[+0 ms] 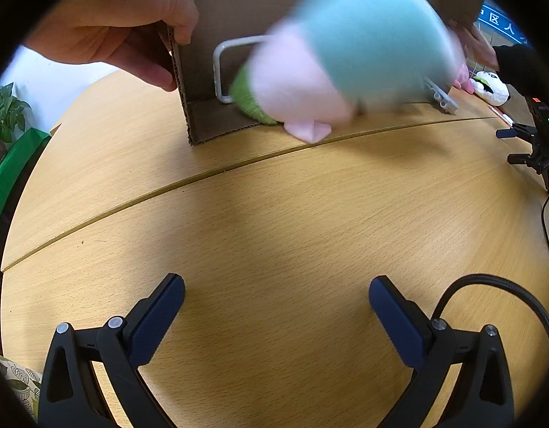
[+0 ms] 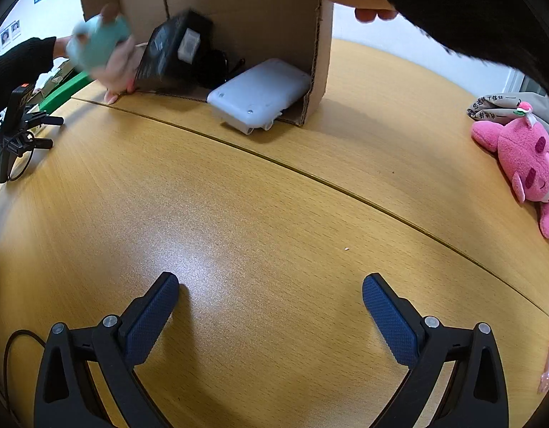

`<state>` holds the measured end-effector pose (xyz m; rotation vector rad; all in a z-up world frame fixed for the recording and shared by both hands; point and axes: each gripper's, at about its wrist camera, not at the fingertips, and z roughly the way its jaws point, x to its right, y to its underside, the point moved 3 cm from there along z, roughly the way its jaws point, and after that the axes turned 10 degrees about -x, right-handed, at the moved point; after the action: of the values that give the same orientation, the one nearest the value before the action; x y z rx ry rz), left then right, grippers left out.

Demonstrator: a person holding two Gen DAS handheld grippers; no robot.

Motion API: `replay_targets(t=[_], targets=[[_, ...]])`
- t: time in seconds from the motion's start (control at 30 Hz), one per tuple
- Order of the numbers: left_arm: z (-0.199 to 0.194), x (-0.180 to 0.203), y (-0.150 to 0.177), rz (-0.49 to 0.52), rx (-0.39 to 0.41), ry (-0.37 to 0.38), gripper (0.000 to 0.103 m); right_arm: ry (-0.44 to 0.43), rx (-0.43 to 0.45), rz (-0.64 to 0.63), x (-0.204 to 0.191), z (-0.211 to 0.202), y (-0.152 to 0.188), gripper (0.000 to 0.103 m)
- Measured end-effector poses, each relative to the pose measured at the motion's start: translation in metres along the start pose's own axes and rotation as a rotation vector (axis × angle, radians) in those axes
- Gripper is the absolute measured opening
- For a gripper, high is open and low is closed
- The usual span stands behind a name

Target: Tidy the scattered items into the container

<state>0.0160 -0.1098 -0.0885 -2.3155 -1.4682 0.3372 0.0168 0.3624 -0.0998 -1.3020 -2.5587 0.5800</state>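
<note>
A cardboard box is tipped up on the far side of the wooden table, held by bare hands; it also shows in the right wrist view. A blurred teal and pink plush is in motion at its opening, also visible in the right wrist view. A green plush and a grey metal handle lie at the opening. A white device and a black adapter lie at the box mouth. My left gripper and right gripper are open and empty above the table.
A pink plush lies at the table's right edge. A white panda plush sits far right. A black camera stand stands at the right edge, also in the right wrist view. A green object is left.
</note>
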Motion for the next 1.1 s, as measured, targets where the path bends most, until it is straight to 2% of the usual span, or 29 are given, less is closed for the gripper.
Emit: replay_targets(t=[1.1], targets=[[0.0004, 0.0006, 0.0014, 0.0, 0.0, 0.001, 0.103, -0.003, 0.001, 0.0, -0.0012, 0.0041, 0.0012, 0.103]])
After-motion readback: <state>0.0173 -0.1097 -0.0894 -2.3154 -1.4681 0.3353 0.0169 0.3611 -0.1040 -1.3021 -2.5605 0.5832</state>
